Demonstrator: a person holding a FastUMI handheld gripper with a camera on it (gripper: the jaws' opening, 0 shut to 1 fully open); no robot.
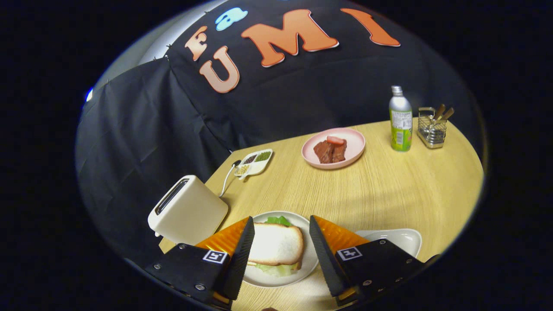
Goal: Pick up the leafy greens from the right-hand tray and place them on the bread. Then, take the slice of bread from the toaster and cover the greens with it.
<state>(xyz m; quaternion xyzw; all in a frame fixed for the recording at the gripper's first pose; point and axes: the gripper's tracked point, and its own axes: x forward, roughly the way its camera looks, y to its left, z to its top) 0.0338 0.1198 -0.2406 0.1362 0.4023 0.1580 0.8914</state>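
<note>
White bread slice [276, 244] lies between the spread fingers of the tool [281, 250], which stands released and grips nothing. It covers the leafy greens [278, 220], whose edges peek out far and near, on a white plate [302, 268]. Judging by this, the covering looks done; backing straight away without brushing the slice would finish well. Left sits the toaster [187, 211], its slot seemingly empty. Right, the tray [399, 239] is half hidden behind a finger. Any lower bread is hidden.

Tool-mounted fisheye, angled down, close over the table [389, 190].
</note>
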